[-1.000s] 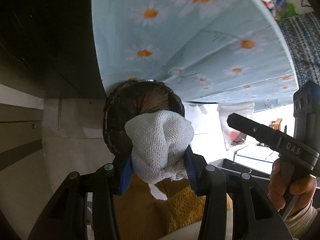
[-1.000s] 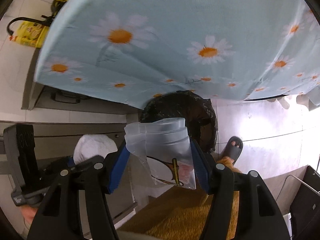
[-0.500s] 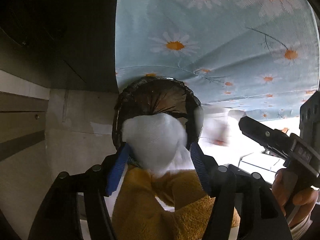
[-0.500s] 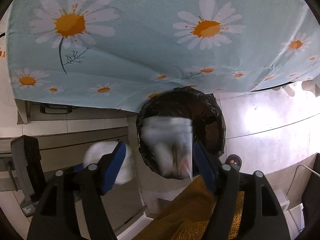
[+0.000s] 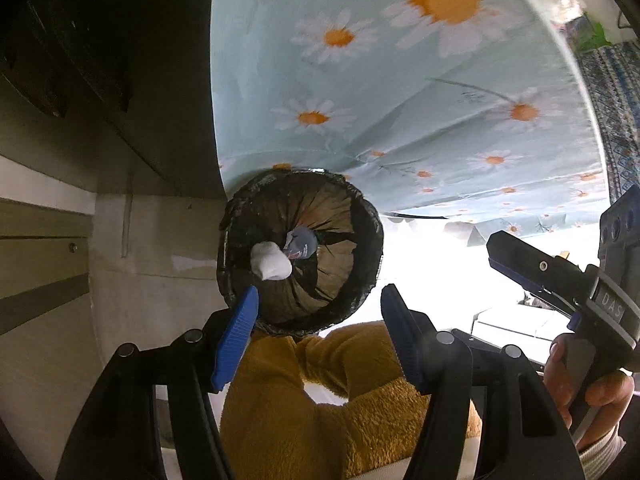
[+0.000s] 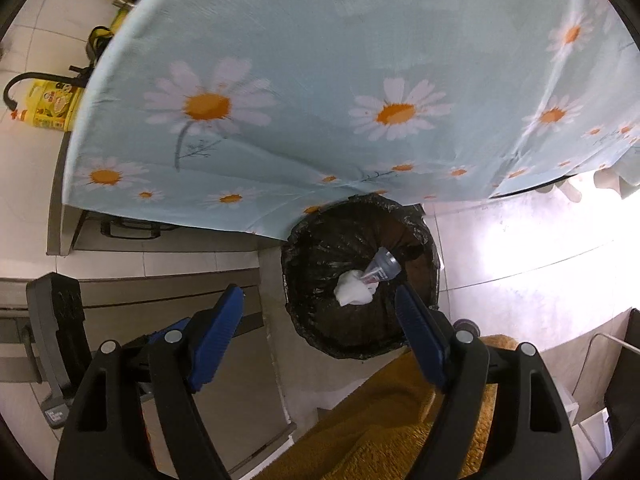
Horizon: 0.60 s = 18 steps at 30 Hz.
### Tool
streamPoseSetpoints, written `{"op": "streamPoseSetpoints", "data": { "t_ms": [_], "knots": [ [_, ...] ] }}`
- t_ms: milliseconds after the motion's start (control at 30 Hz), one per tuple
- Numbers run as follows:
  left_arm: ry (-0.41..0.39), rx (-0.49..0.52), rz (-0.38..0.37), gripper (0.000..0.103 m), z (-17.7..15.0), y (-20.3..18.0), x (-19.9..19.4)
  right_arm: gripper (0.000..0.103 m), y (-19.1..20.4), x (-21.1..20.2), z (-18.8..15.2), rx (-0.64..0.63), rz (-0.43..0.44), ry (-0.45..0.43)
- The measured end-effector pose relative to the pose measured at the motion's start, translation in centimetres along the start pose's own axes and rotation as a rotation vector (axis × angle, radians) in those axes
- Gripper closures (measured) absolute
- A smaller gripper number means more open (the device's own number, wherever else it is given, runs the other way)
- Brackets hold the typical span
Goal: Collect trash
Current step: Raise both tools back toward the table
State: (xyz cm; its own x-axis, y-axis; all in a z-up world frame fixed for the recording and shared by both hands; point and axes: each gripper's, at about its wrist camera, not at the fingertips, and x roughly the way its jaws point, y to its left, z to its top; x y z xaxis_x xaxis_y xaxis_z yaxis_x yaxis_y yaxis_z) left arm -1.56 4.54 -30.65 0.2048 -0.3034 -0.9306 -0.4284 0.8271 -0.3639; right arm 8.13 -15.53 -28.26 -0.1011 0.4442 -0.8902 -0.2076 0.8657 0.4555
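Both claws – left claw (image 5: 316, 334) and right claw (image 6: 318, 330) – gape wide with nothing in them, and the soft, light white cloth wad (image 5: 271, 266) and clear crinkly plastic bag (image 6: 381, 269) lie inside the round black-lined trash bin (image 5: 362, 280) – easy to pinch anywhere

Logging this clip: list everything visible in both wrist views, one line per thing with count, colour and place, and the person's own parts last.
trash bin: one, black liner, on the floor under the table edge
white wad: one, white, inside the bin
plastic bag: one, clear with print, inside the bin beside the wad
tablecloth: one, light blue with daisies, hanging over the table above the bin
yellow bottle: one, yellow with dark handle, on the tiled floor at far left
fuzzy garment: one, mustard, at the bottom of both views
left gripper: one, black with blue pads, open over the bin
right gripper: one, black with blue pads, open over the bin
hand: one, gripping the right gripper's handle
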Motion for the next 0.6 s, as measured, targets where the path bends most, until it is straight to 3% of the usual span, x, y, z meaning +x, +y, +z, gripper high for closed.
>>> {"op": "streamPoseSetpoints", "data": {
  "t_ms": [333, 600],
  "knots": [
    [-0.108, 0.067, -0.033, 0.041, -0.2, -3.0, -4.8, 0.025, 1.2, -5.8, -1.7, -0.062, 0.010, -0.091],
    [-0.244, 0.139, -0.063, 0.041, 0.9, -6.0, -9.7, 0.025, 3.1, -12.2, -1.5, -0.123, 0.037, -0.276]
  ]
}}
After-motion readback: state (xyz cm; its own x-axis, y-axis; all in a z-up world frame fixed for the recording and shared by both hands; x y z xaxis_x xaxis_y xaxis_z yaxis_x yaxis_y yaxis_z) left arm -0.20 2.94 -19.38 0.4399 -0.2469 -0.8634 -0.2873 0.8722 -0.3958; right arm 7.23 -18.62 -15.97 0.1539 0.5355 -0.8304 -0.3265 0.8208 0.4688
